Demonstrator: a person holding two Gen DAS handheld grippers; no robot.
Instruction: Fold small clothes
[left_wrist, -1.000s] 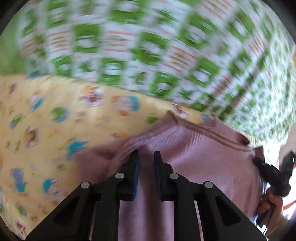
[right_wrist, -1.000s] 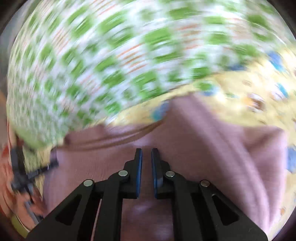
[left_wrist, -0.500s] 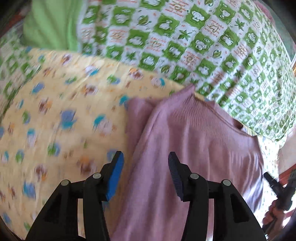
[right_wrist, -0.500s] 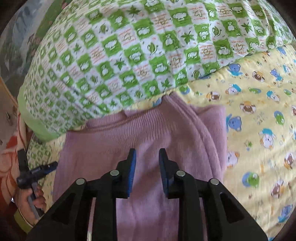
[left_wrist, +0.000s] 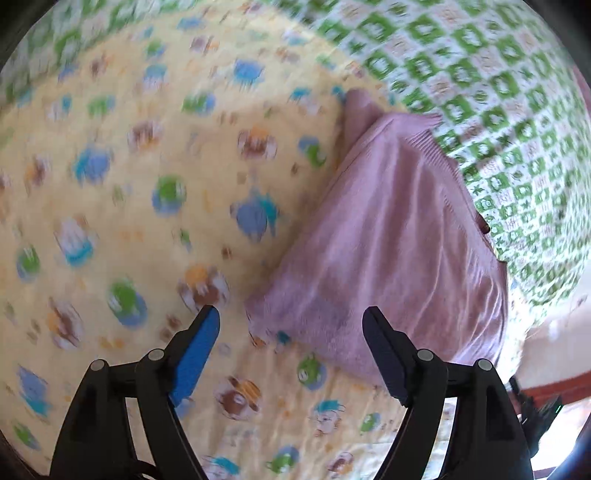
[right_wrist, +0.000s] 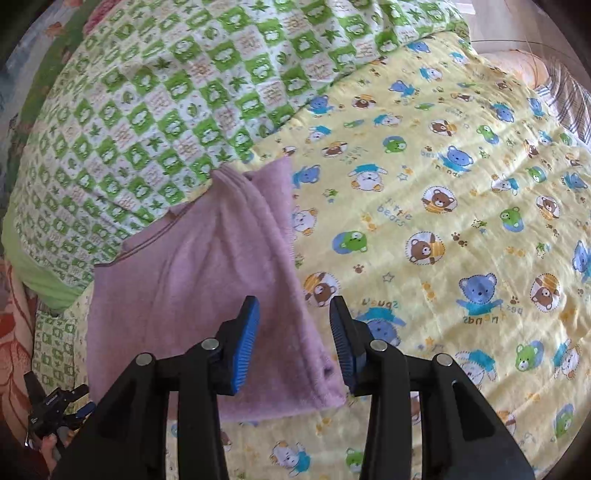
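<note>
Both tongs, just released, hang over a pink garment on a yellow bear-print sheet.

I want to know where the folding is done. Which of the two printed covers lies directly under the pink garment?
The yellow bear cover. The pink garment lies flat on it; the green checked cover only meets the garment's far edge.

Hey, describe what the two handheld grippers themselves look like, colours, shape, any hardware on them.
Both match. The left gripper and the right gripper each have two matte black angular plastic fingers with triangular cut-outs and round silver pivot pins. The fingers end in blue ribbed pads on their inner faces. No cables, markings or sleeves are visible.
</note>
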